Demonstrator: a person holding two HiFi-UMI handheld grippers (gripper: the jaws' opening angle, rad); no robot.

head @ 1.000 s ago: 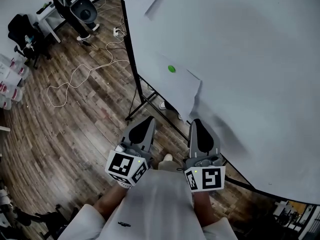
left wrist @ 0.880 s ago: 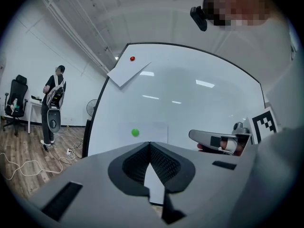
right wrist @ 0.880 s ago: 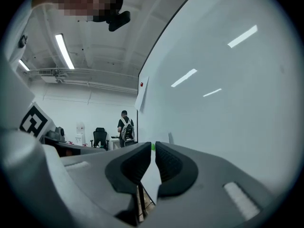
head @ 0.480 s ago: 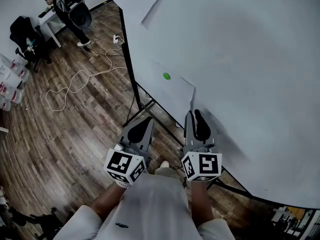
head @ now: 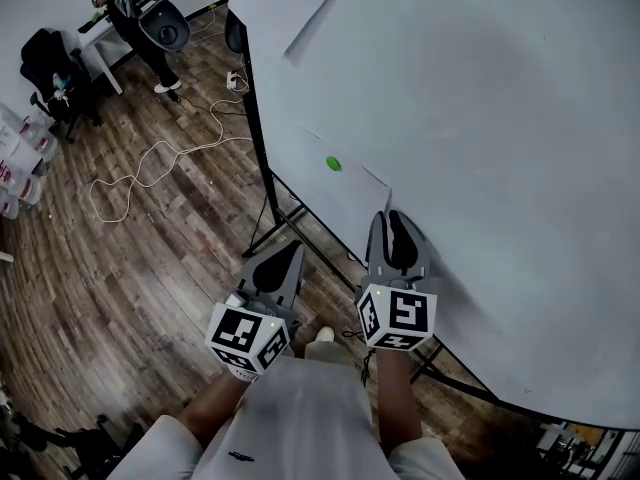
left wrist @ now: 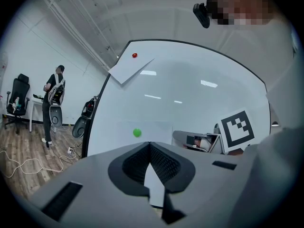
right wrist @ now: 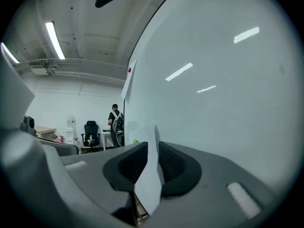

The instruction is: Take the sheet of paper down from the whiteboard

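A white sheet of paper (head: 322,180) hangs low on the whiteboard (head: 480,118) under a green magnet (head: 333,164). My right gripper (head: 392,218) is at the sheet's lower right corner, close against the board. In the right gripper view that corner (right wrist: 151,175) stands upright between the jaws, which are shut on it. My left gripper (head: 295,248) hovers left of it, off the board, shut with nothing in it. In the left gripper view the sheet (left wrist: 151,128) and green magnet (left wrist: 137,133) lie straight ahead.
A second sheet (head: 290,8) hangs higher up under a red magnet (left wrist: 135,55). The board's black stand (head: 270,208) rests on the wood floor, where a white cable (head: 150,163) lies. At the far left a person (head: 135,8) stands by a desk and an office chair (head: 45,63).
My right gripper has moved forward and slightly left along the board to the lower sheet's right corner. The left gripper has stayed where it was.
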